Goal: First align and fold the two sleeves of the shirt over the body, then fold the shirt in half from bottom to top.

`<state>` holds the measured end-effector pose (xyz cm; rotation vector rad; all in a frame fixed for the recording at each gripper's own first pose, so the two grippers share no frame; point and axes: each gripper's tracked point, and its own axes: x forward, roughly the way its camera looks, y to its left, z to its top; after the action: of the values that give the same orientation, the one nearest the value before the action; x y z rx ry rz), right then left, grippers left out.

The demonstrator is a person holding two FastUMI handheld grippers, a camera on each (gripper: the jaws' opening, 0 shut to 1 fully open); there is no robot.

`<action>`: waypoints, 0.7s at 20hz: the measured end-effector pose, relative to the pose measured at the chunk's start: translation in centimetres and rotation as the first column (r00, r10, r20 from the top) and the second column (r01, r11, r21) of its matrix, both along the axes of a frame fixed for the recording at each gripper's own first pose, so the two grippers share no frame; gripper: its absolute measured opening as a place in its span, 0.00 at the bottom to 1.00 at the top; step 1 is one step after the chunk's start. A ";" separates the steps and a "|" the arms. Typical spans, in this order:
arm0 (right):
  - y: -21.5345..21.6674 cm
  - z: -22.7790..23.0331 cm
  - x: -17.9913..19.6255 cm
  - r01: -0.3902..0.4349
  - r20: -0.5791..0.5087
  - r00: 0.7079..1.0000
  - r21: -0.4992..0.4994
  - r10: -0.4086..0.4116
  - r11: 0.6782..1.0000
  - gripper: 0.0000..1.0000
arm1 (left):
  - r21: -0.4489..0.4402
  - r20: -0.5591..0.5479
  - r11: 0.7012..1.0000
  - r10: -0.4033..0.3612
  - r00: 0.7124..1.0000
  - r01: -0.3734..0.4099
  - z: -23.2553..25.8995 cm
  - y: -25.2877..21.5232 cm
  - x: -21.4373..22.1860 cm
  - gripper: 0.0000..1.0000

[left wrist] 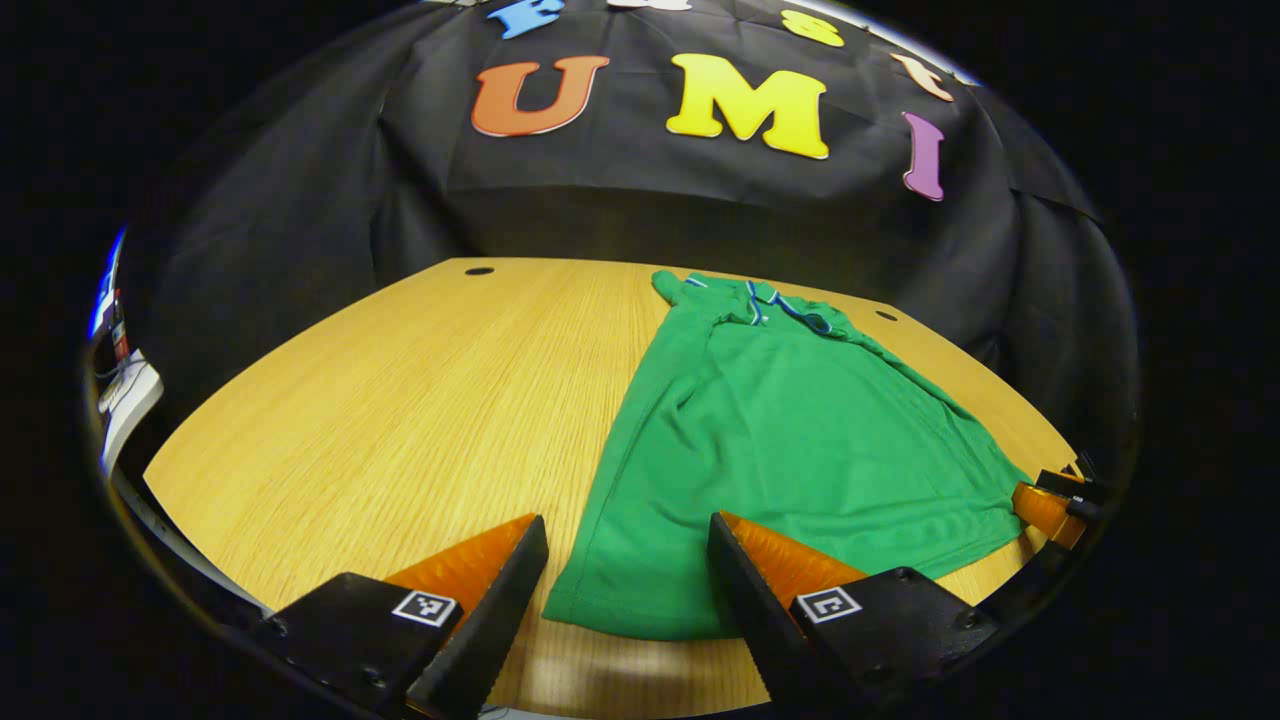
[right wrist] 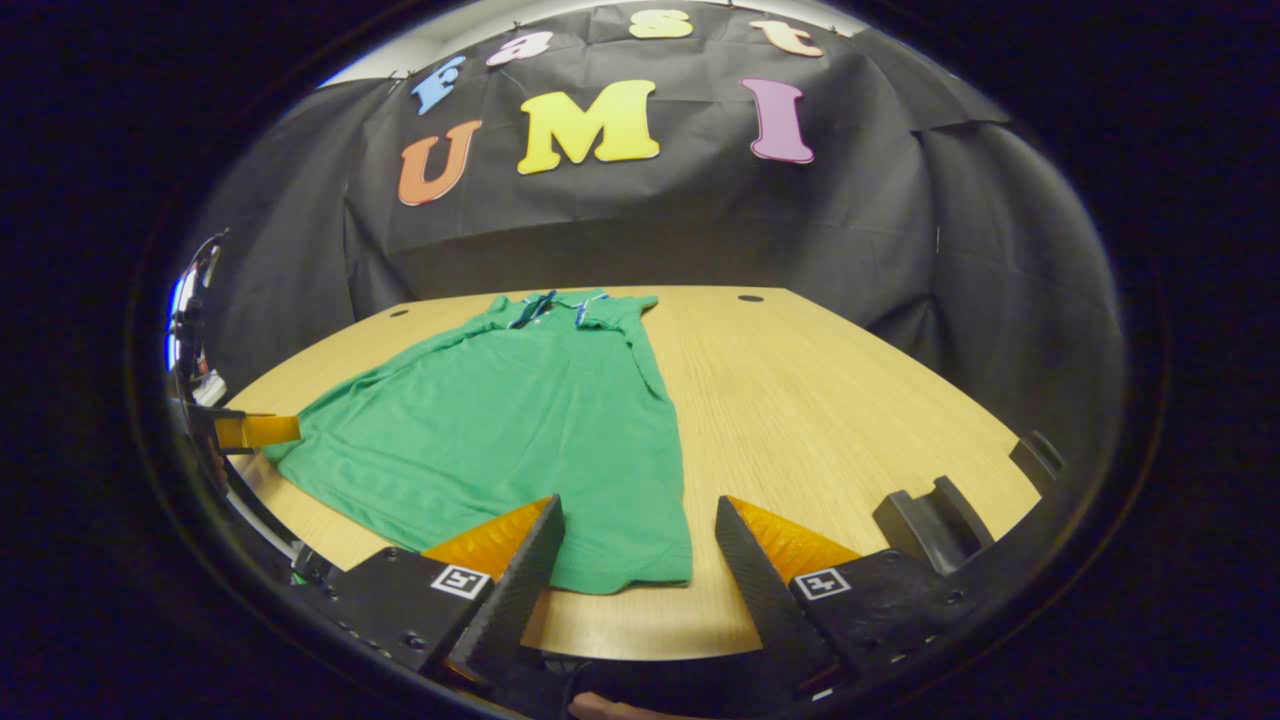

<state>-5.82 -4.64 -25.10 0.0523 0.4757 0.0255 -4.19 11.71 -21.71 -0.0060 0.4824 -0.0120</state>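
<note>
While both grippers gape, the shirt (left wrist: 790, 440) hem corners lie between their jaws.

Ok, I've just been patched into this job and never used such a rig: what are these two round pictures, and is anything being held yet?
Each picture comes from a camera riding on a handheld two-finger gripper, looking forward along its fingers. In the left gripper view, the left gripper stands open over the near left corner of a green shirt. In the right gripper view, the right gripper stands open over the near right corner of the same shirt. Each view also catches the other gripper at its edge.

The shirt lies flat on a wooden table, collar toward the far wall, sleeves apparently already folded in. Nothing is held: both sets of jaws are apart, around the hem corners but not closed on the cloth.
</note>
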 end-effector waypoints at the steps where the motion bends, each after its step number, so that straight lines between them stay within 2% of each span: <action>1: -0.2 -0.2 0.1 0.007 0.000 1.000 0.001 -0.007 1.000 0.94 | 0.011 -0.016 1.000 0.014 1.000 -0.014 -0.4 0.3 -0.2 1.00; 2: -0.1 -0.1 0.2 0.011 0.000 1.000 -0.005 -0.011 1.000 0.95 | 0.032 -0.002 0.999 0.020 1.000 -0.020 -0.5 0.7 -0.2 0.97; 4: 0.1 -0.1 0.0 0.003 0.004 1.000 -0.013 -0.003 1.000 0.96 | 0.073 0.001 0.997 0.030 1.000 -0.030 -0.6 1.1 -0.3 0.78; 5: 0.5 -0.2 -0.1 -0.007 0.006 1.000 -0.002 0.007 1.000 0.94 | 0.081 -0.002 0.996 0.029 1.000 -0.029 -0.6 0.9 -0.3 0.96; 6: 0.9 0.0 -0.1 -0.021 0.013 1.000 -0.004 0.021 1.000 0.81 | 0.083 0.001 0.996 0.022 1.000 -0.022 -0.6 0.6 -0.6 0.87; 7: 1.4 -0.3 -0.1 -0.038 0.008 0.999 -0.003 0.038 0.999 0.76 | 0.078 0.003 0.997 0.016 1.000 -0.016 -0.6 0.3 -0.6 0.50; 8: 1.7 -0.2 0.0 -0.049 0.010 0.999 -0.005 0.049 0.999 0.57 | 0.066 0.006 0.998 0.016 1.000 -0.016 -0.5 0.3 -0.6 0.40; 9: 2.3 -0.2 -0.2 -0.075 0.003 0.997 0.006 0.075 0.997 0.48 | 0.051 0.012 0.999 0.017 1.000 -0.017 -0.4 0.2 -0.3 0.20; 10: 2.6 0.1 -0.3 -0.085 0.008 0.996 0.032 0.085 0.996 0.27 | 0.043 0.016 0.999 0.013 1.000 -0.014 -0.5 0.0 -0.4 0.12; 11: 2.6 -0.2 -0.1 -0.087 0.003 0.996 0.046 0.087 0.995 0.14 | 0.044 0.016 0.999 0.002 1.000 -0.002 -0.5 -0.2 -0.3 0.06; 12: 2.5 0.0 0.1 -0.087 0.000 0.996 0.053 0.087 0.995 0.04 | 0.040 0.014 0.999 -0.007 1.000 0.007 -0.4 -0.3 -0.1 0.06; 14: 2.4 0.4 0.5 -0.087 -0.012 0.996 0.073 0.088 0.994 0.00 | 0.015 0.006 1.000 -0.027 1.000 0.027 -0.1 -0.8 0.6 0.06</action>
<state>-5.28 -2.24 -24.68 0.1028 0.4917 0.1286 -3.57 10.90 -21.82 0.0149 0.4769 -0.0350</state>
